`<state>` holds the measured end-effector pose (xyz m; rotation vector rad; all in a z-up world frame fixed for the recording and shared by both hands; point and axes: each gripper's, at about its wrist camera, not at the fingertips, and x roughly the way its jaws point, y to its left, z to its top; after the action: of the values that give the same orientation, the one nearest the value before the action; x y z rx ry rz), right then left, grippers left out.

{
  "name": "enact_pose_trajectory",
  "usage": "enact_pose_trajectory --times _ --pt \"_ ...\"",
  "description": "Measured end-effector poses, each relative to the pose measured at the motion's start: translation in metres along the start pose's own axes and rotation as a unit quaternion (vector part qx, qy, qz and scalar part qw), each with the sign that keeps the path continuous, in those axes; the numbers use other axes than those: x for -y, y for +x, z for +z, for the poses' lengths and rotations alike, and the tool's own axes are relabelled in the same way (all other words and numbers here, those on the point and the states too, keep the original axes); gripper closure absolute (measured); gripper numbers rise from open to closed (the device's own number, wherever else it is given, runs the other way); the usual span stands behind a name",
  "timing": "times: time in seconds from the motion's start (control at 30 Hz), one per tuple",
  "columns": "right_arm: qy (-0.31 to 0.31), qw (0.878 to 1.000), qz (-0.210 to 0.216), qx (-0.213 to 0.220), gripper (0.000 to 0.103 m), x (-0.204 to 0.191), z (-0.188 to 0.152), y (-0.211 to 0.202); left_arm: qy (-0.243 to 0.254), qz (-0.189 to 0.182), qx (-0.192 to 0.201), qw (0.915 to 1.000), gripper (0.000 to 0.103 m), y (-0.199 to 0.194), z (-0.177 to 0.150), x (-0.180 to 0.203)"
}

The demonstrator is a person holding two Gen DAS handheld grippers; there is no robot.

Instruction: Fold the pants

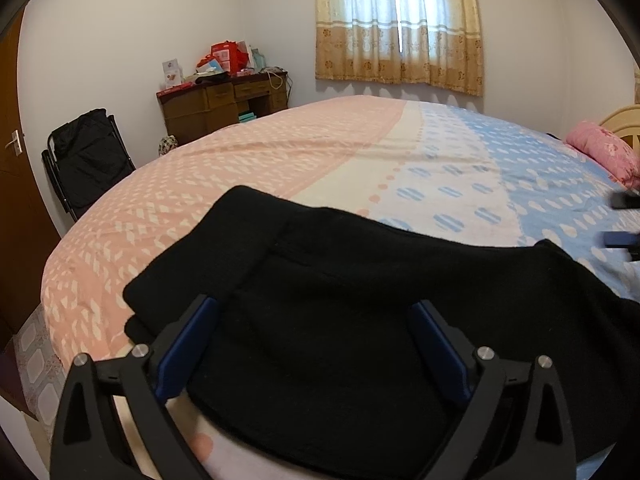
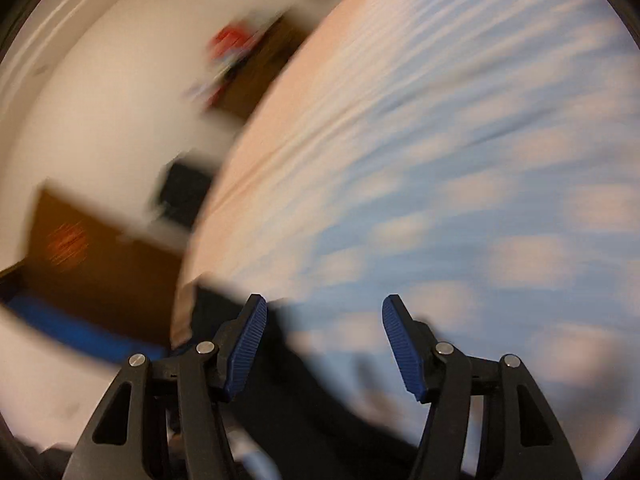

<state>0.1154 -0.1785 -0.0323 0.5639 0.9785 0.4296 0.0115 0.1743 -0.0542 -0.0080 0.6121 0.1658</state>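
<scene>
place: home bedroom; cues: bed; curtained window; wooden desk

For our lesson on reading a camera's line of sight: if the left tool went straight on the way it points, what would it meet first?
Most likely the black pants lying on the bed: the open left tool points down at them, with nothing between. How close they are is unclear.

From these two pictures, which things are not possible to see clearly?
- Left wrist view: the black pants run off the bottom and right edges, so their full shape is unknown.
- Right wrist view: motion blur smears the bed and furniture.
- Left wrist view: the right gripper is cut by the edge.
</scene>
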Motion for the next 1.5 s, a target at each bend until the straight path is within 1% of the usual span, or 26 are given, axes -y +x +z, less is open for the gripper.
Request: enact_pose_trajectory --times 0.03,0.07,0.13,0.17,0.2,0.23,0.3,0.43,0.47,0.57,0.6,0.63,0.67,0.73,0.77,0.83,0.87,0.97,1.0,1.13,1.23,1.27,1.3,1.37,1.4,1.5 --pt "0.011 0.997 -0.059 0.040 0.041 0.016 -0.004 -0.033 0.001 0.002 -0.002 1.0000 0.002 0.000 0.001 0.001" --pt "0.027 0.991 -0.109 0.075 0.041 0.034 -0.005 -0.064 0.001 0.003 -0.003 1.0000 0.002 0.001 0.001 0.002" --pt "0.062 0.973 -0.186 0.125 0.041 0.062 -0.014 -0.114 0.003 0.005 -0.006 1.0000 0.001 0.002 0.002 0.003" --pt "0.079 0.960 -0.227 0.142 0.041 0.078 -0.020 -0.138 0.004 0.006 -0.007 1.0000 0.001 0.003 0.002 0.003" --pt "0.096 0.947 -0.269 0.146 0.041 0.092 -0.026 -0.157 0.004 0.007 -0.008 0.9999 0.001 0.003 0.002 0.004" --pt "0.113 0.937 -0.300 0.140 0.041 0.106 -0.032 -0.171 0.006 0.009 -0.010 0.9999 0.000 0.004 0.003 0.005" --pt "0.126 0.929 -0.326 0.125 0.041 0.122 -0.038 -0.181 0.008 0.015 -0.013 0.9998 0.000 0.005 0.003 0.007" --pt "0.117 0.921 -0.360 0.093 0.041 0.148 -0.043 -0.173 0.009 0.022 -0.018 0.9996 0.000 0.006 0.003 0.008" --pt "0.118 0.920 -0.363 0.089 0.041 0.148 -0.046 -0.168 0.009 0.022 -0.019 0.9995 0.000 0.006 0.004 0.008" --pt "0.102 0.907 -0.400 0.085 0.041 0.144 -0.044 -0.153 0.011 0.024 -0.021 0.9994 0.000 0.006 0.004 0.009" --pt "0.096 0.905 -0.407 0.082 0.047 0.147 -0.046 -0.156 0.012 0.025 -0.021 0.9994 0.000 0.006 0.004 0.009" --pt "0.090 0.901 -0.418 0.078 0.061 0.149 -0.049 -0.156 0.012 0.026 -0.021 0.9994 0.000 0.006 0.004 0.009" --pt "0.086 0.893 -0.434 0.079 0.067 0.150 -0.052 -0.157 0.012 0.027 -0.021 0.9994 0.000 0.006 0.004 0.009" --pt "0.097 0.897 -0.421 0.091 0.095 0.155 -0.058 -0.169 0.012 0.026 -0.020 0.9994 0.000 0.006 0.004 0.009" --pt "0.103 0.901 -0.411 0.096 0.097 0.158 -0.060 -0.174 0.012 0.026 -0.021 0.9994 0.000 0.006 0.004 0.009" --pt "0.132 0.917 -0.355 0.123 0.097 0.167 -0.070 -0.194 0.012 0.025 -0.020 0.9994 0.000 0.006 0.004 0.009" --pt "0.141 0.923 -0.329 0.141 0.097 0.169 -0.078 -0.204 0.012 0.025 -0.020 0.9994 0.000 0.006 0.004 0.009" --pt "0.151 0.928 -0.273 0.202 0.098 0.162 -0.111 -0.234 0.013 0.025 -0.019 0.9994 0.000 0.005 0.003 0.009" --pt "0.156 0.928 -0.261 0.216 0.098 0.160 -0.121 -0.241 0.013 0.025 -0.019 0.9994 0.000 0.005 0.003 0.009" --pt "0.173 0.917 -0.226 0.279 0.098 0.149 -0.173 -0.268 0.013 0.025 -0.019 0.9994 0.000 0.005 0.003 0.009" --pt "0.194 0.904 -0.216 0.314 0.098 0.141 -0.214 -0.285 0.013 0.025 -0.019 0.9994 0.000 0.005 0.003 0.009" --pt "0.203 0.901 -0.214 0.319 0.098 0.141 -0.225 -0.288 0.013 0.025 -0.019 0.9994 0.000 0.005 0.003 0.009" --pt "0.211 0.897 -0.221 0.319 0.098 0.142 -0.236 -0.290 0.013 0.025 -0.019 0.9994 0.000 0.005 0.003 0.009" --pt "0.216 0.892 -0.251 0.308 0.098 0.142 -0.250 -0.289 0.013 0.026 -0.019 0.9994 0.000 0.005 0.003 0.009" --pt "0.218 0.891 -0.258 0.304 0.098 0.142 -0.255 -0.290 0.013 0.026 -0.019 0.9994 0.000 0.005 0.003 0.009" --pt "0.234 0.890 -0.256 0.295 0.098 0.144 -0.264 -0.292 0.013 0.024 -0.019 0.9994 0.000 0.005 0.004 0.008"
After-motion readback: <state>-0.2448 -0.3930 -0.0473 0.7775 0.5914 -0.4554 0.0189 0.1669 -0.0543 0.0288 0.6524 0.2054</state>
